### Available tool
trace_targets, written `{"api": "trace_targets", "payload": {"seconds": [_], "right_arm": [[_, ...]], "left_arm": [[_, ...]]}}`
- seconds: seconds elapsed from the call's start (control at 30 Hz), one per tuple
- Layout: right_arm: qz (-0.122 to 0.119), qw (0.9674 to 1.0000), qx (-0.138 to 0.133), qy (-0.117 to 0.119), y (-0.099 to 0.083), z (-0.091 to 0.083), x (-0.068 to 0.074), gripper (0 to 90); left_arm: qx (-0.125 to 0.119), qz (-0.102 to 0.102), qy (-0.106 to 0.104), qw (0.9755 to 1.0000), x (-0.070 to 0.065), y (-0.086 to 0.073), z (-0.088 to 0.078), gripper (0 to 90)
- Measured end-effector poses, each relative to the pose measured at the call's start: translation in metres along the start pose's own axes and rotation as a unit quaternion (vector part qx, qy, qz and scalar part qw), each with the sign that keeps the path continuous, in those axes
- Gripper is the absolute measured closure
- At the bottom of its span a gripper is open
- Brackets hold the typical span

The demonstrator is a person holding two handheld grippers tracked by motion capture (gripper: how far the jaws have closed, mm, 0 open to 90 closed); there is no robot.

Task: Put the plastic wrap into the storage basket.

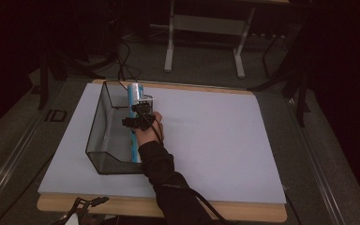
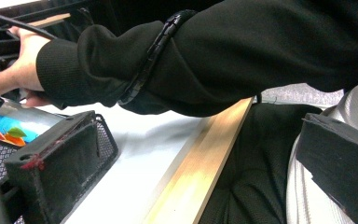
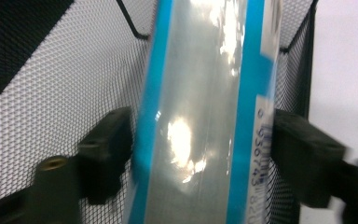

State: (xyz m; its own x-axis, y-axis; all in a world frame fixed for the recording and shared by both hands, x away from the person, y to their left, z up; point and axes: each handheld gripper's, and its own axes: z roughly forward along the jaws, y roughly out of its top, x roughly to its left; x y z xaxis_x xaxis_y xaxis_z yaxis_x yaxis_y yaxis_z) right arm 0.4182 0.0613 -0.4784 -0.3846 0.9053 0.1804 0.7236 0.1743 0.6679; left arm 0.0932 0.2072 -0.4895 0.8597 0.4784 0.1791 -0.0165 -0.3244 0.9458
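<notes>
A black mesh basket (image 1: 98,123) stands on the pale table mat (image 1: 215,140), left of centre. A long blue-edged shiny packet (image 1: 135,91) runs along the basket's right wall. My right gripper (image 1: 138,117), held by a hand in a black sleeve, is over the packet. In the right gripper view its jaws (image 3: 203,135) stand open on either side of the packet (image 3: 200,93), with the basket mesh (image 3: 51,93) behind. My left gripper (image 1: 82,206) waits at the table's near edge. Its jaws (image 2: 196,135) are wide open with nothing between them, and they face the sleeve (image 2: 214,56) and the basket corner (image 2: 105,140).
The wooden table edge (image 2: 200,168) runs along the near side under the mat. Past the far edge stand the grey legs of another table (image 1: 168,47), with cables on the dark floor (image 1: 126,65). The mat to the right of the basket is bare.
</notes>
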Motion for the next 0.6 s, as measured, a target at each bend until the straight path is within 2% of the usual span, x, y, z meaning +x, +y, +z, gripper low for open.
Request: {"api": "trace_targets", "payload": {"seconds": [0.03,0.1,0.13,0.2,0.23,0.33,0.37,0.43,0.5,0.6], "right_arm": [[-0.009,0.9998,-0.009,0.014,0.003,-0.006,0.000,12.6],[-0.013,0.9997,-0.012,0.016,0.005,-0.009,0.000,12.3],[-0.025,0.9992,-0.023,0.021,0.007,-0.018,-0.003,10.6],[-0.037,0.9989,-0.023,0.018,0.009,-0.023,-0.006,10.6],[-0.043,0.9985,-0.026,0.024,0.009,-0.027,-0.009,10.6],[-0.049,0.9980,-0.028,0.029,0.009,-0.031,-0.012,10.8],[-0.095,0.9938,-0.044,0.037,0.008,-0.043,-0.023,13.6],[-0.109,0.9915,-0.049,0.052,0.006,-0.051,-0.030,13.2],[-0.119,0.9899,-0.053,0.057,0.004,-0.060,-0.038,12.6],[-0.122,0.9895,-0.051,0.059,0.001,-0.072,-0.053,11.8]], "left_arm": [[0.002,0.001,0.000,1.0000,0.000,0.000,0.000,0.1],[0.003,0.001,0.000,1.0000,0.000,0.000,0.000,0.1],[0.002,0.001,0.000,1.0000,0.000,0.000,0.000,0.1],[0.003,0.001,0.000,1.0000,0.000,0.000,0.000,0.1],[0.004,0.001,0.000,1.0000,0.000,0.000,0.001,0.1],[0.005,0.001,0.000,1.0000,0.000,0.000,0.001,0.1],[0.005,0.001,0.001,1.0000,0.000,0.000,0.001,0.1],[0.006,0.001,0.001,1.0000,0.000,-0.001,0.001,0.1],[0.007,0.001,0.001,1.0000,0.000,-0.001,0.002,0.1],[0.008,0.001,0.001,1.0000,0.000,-0.001,0.002,0.1]]}}
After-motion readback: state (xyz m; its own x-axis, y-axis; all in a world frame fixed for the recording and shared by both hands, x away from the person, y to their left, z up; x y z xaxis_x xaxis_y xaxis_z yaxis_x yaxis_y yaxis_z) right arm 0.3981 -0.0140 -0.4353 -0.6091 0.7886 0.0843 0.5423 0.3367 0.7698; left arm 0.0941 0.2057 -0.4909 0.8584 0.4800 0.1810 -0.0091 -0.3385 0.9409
